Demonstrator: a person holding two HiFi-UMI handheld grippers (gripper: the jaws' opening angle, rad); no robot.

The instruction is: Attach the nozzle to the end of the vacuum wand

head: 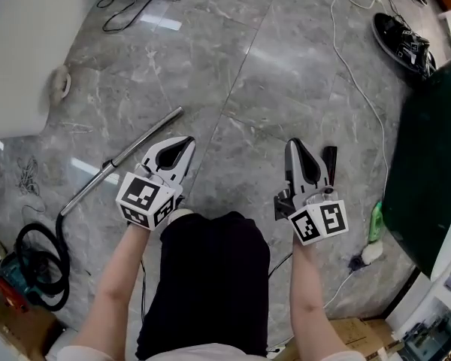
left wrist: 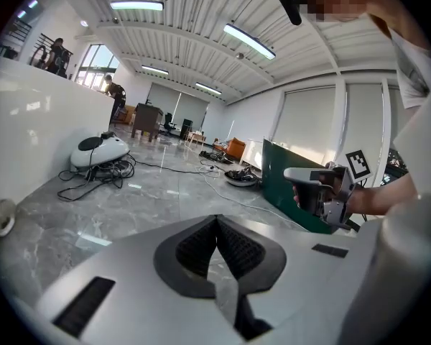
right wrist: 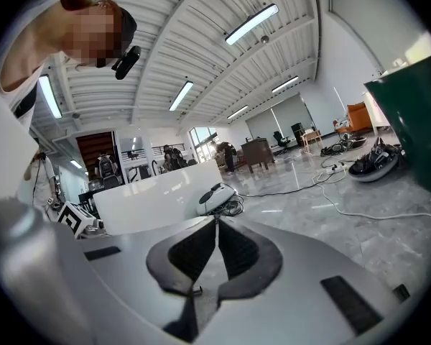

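You hold your left claw and right claw above the grey floor, each pressed together with nothing between the jaws. The metal wand lies on the floor just left of the left claw. The black nozzle shows just right of the right claw, well apart from the wand.

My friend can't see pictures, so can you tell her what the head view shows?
A person holds two shut, empty grippers, the left gripper and the right gripper, over a grey marble floor. A metal vacuum wand lies on the floor beyond the left one, and a small black piece, probably the nozzle, shows just beside the right one.
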